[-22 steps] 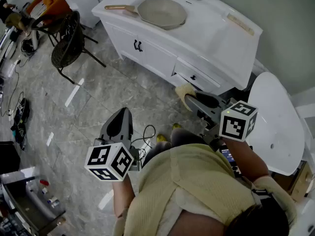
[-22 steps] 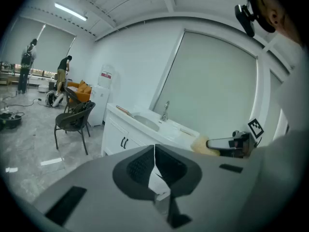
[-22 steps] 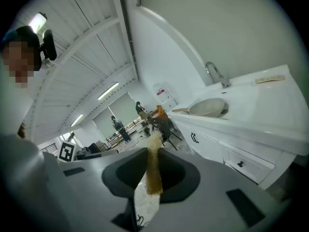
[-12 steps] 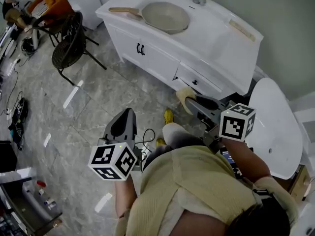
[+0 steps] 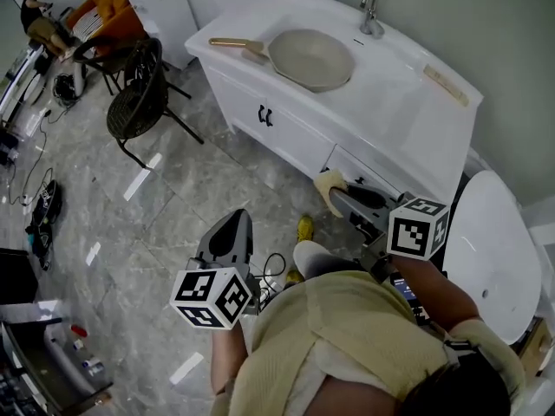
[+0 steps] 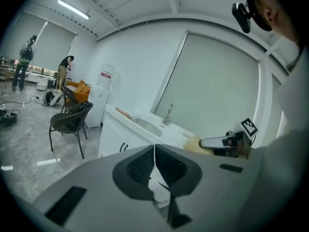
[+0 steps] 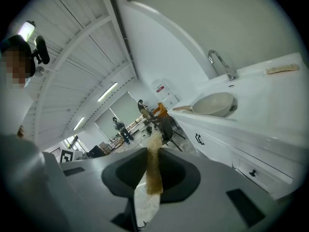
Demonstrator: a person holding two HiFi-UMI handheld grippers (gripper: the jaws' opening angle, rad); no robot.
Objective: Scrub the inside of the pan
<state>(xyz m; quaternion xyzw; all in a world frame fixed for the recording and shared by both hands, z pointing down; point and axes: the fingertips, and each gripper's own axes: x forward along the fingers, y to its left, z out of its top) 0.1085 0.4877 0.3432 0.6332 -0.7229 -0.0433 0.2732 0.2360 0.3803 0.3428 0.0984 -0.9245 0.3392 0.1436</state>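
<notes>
Pan [image 5: 310,59] is my farthest mark, so nearest first. My left tongs [image 5: 235,220] are pressed together on nothing, out over the floor [image 5: 173,189]. My right tongs [image 5: 341,196] pinch a yellow sponge [image 5: 327,183] near the cabinet front. Beyond, the pan rests on the white surface [image 5: 399,111] beside the faucet [image 5: 371,7].

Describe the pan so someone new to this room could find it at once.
Find the long white vanity counter against the wall and its chrome faucet. The pan sits just in front of that faucet: round, shallow, pale beige, with a long tan handle, unlike the small flat strip farther along the counter.
</notes>
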